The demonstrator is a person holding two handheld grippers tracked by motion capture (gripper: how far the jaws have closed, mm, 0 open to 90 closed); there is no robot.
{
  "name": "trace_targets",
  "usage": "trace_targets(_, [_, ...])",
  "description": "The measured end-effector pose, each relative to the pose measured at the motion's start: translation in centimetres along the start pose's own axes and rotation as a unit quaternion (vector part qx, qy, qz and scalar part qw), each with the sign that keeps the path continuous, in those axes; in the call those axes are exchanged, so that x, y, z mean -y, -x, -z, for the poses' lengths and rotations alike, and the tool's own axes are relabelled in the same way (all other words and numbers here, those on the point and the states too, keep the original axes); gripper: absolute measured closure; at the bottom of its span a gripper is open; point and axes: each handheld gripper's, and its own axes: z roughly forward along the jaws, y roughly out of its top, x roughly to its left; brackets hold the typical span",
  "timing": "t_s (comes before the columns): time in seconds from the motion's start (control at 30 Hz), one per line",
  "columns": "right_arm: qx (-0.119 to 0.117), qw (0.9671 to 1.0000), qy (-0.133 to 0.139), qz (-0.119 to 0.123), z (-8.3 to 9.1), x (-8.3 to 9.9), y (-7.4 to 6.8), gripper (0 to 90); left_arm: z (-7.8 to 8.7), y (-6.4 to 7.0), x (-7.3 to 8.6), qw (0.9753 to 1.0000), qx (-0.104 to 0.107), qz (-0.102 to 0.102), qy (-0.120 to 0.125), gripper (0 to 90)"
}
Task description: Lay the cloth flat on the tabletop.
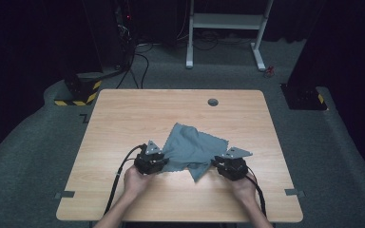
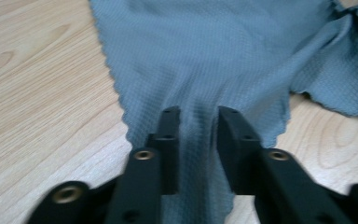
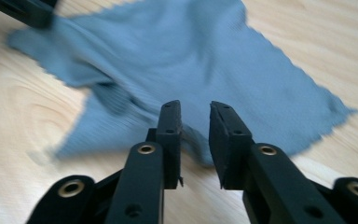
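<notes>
1. Left tool [image 1: 158, 156], held in the person's left hand [image 1: 135, 179], sits on the left corner of a grey cloth [image 1: 195, 146]. In the left gripper view the cloth [image 2: 223, 56] runs down between the jaws, which stand a narrow gap apart with fabric bunched in it; whether they are truly pinching it cannot be told.

2. The cloth lies rumpled on the wooden table [image 1: 123, 118], in its near half and a little right of centre, with one corner pointing toward the far edge and a narrow tail trailing toward the near edge between the two tools.

3. Right tool [image 1: 228, 164], in the right hand [image 1: 244, 186], is at the cloth's right corner. The right gripper view shows its jaws slightly spread, the cloth [image 3: 205, 65] lying under and just ahead of the tips, nothing visibly clamped.

4. Judged step: securing two corners of the cloth, apparently to spread or fold it.

5. Next move, as a judgement: both tools must press together firmly on their corners, the right one first easing forward over the hem, then lift evenly so the fabric pulls taut without slipping.
</notes>
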Motion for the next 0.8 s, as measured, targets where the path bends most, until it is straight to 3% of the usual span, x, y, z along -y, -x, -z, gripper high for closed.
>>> trace_targets(0.07, [-0.014,0.9998,0.009,0.012,0.0,-0.3,-1.4,72.0,-0.1,0.1,0.4,1.0000,0.003,-0.001,-0.001,63.8])
trace_targets(0.13, [-0.019,0.9996,0.010,0.017,-0.2,-0.4,-1.7,72.1,-0.2,0.2,0.6,1.0000,0.000,-0.004,-0.003,63.3])
trace_targets(0.17, [-0.034,0.9990,0.004,0.029,-0.7,-0.4,-2.9,72.1,-0.2,0.3,0.7,1.0000,-0.002,-0.007,-0.005,63.0])
trace_targets(0.33, [-0.044,0.9973,-0.026,0.054,-2.0,0.0,-4.8,69.5,-0.5,0.3,1.0,0.9999,-0.003,-0.012,-0.011,66.6])
trace_targets(0.47, [-0.046,0.9967,-0.048,0.048,-3.2,0.4,-4.8,67.6,-0.6,0.1,1.0,0.9999,-0.002,-0.009,-0.009,77.8])
trace_targets(0.53, [-0.046,0.9959,-0.053,0.057,-3.2,0.3,-4.8,68.1,-0.6,0.0,1.0,1.0000,-0.002,-0.007,-0.006,80.8])
trace_targets(0.7, [-0.049,0.9927,-0.066,0.089,-2.5,0.5,-5.6,88.8,0.2,-0.3,0.8,1.0000,-0.001,-0.002,0.009,85.0])
trace_targets(0.8, [-0.055,0.9923,-0.073,0.084,-2.0,0.7,-5.3,89.7,0.5,-0.3,0.7,0.9999,0.001,-0.006,0.009,87.5])
